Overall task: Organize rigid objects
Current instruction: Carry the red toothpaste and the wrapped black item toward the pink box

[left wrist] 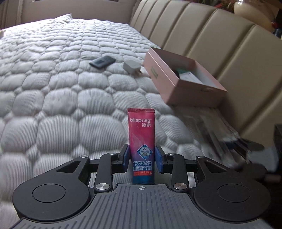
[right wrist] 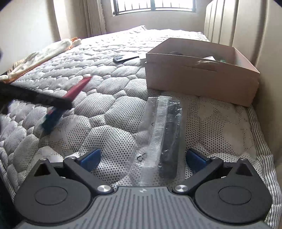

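Observation:
My left gripper point(left wrist: 142, 158) is shut on a red and blue toothpaste tube point(left wrist: 141, 139), held above the quilted mattress; the tube also shows blurred in the right wrist view point(right wrist: 70, 95). A pink open box point(left wrist: 183, 77) lies against the headboard, with items inside; it also shows in the right wrist view point(right wrist: 201, 77). My right gripper point(right wrist: 142, 158) is open just above a clear plastic packet with a dark object point(right wrist: 162, 133), which lies between its fingers. A white charger plug point(left wrist: 132, 66) and a dark remote point(left wrist: 102, 61) lie on the bed beyond.
The beige padded headboard point(left wrist: 220, 40) runs along the right. A cream cloth point(right wrist: 44, 54) lies at the bed's far left edge. A barred window point(right wrist: 153, 5) is behind the bed. The mattress edge point(right wrist: 264, 158) drops off at right.

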Demonstrator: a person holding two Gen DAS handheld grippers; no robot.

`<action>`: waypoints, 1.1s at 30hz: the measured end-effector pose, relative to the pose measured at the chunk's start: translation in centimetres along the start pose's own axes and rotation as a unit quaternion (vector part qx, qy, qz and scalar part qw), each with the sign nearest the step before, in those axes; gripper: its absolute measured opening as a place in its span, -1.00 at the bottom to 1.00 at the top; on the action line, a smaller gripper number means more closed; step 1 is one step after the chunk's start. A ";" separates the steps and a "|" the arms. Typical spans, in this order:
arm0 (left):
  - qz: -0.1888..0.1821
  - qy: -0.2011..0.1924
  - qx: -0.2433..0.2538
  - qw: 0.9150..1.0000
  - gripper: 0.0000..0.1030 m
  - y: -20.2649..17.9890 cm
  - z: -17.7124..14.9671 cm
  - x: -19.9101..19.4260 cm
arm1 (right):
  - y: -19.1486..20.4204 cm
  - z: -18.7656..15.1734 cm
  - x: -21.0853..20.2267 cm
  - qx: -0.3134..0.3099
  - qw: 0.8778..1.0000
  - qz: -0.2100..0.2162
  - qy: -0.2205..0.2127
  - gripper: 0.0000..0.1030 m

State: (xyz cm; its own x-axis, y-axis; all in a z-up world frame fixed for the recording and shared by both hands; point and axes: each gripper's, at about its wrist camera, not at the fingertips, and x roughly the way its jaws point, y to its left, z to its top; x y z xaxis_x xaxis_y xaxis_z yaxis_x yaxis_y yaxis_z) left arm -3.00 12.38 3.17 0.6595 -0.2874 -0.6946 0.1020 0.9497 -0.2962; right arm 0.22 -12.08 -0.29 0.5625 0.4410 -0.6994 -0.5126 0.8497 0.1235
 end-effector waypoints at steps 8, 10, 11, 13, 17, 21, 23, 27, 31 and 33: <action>-0.016 -0.005 -0.023 1.000 -0.34 -0.6 -2.5 -1.1 | 0.4 0.5 -3.0 0.031 0.998 -0.030 -0.055 0.76; -0.016 -0.004 -0.019 1.000 -0.34 -0.9 -2.9 -1.1 | 0.9 0.9 -3.0 0.022 0.996 -0.055 -0.059 0.66; -0.017 -0.004 -0.018 1.000 -0.34 -1.0 -3.0 -1.2 | 0.9 1.2 -2.8 0.021 0.996 -0.062 -0.054 0.53; -0.017 -0.005 -0.016 1.000 -0.34 -1.2 -3.1 -1.3 | 0.9 1.5 -2.0 0.024 0.996 -0.070 -0.040 0.36; -0.015 -0.003 -0.005 1.000 -0.34 -1.8 -3.5 -1.6 | 0.8 2.2 -0.3 0.019 0.996 -0.084 -0.025 0.10; -0.022 0.001 0.003 1.000 -0.34 -2.4 -3.8 -1.8 | 0.9 2.1 -0.3 0.013 0.996 -0.086 -0.011 -0.35; -0.026 0.004 0.004 1.000 -0.34 -2.7 -3.8 -1.8 | 1.3 2.1 -1.1 0.005 0.997 -0.080 -0.017 -0.56; -0.033 0.005 0.017 0.999 -0.34 -3.8 -3.8 -1.8 | 1.8 2.2 -3.9 -0.002 0.997 -0.071 -0.042 -0.85; -0.046 0.005 0.028 0.999 -0.34 -5.0 -3.9 -1.9 | 2.0 2.2 -7.2 -0.002 0.995 -0.066 -0.070 -0.93; -0.054 0.008 0.030 0.998 -0.34 -5.6 -4.0 -1.9 | 2.0 2.0 -8.4 -0.006 0.995 -0.067 -0.079 -0.93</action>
State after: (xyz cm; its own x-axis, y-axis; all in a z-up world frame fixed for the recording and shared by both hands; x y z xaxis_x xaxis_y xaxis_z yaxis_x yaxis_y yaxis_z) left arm -7.79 7.15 3.51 0.6309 -0.3903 -0.6705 0.2172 0.9186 -0.3302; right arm -4.26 -13.50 7.23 0.7205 0.3655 -0.5893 -0.4339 0.9005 0.0280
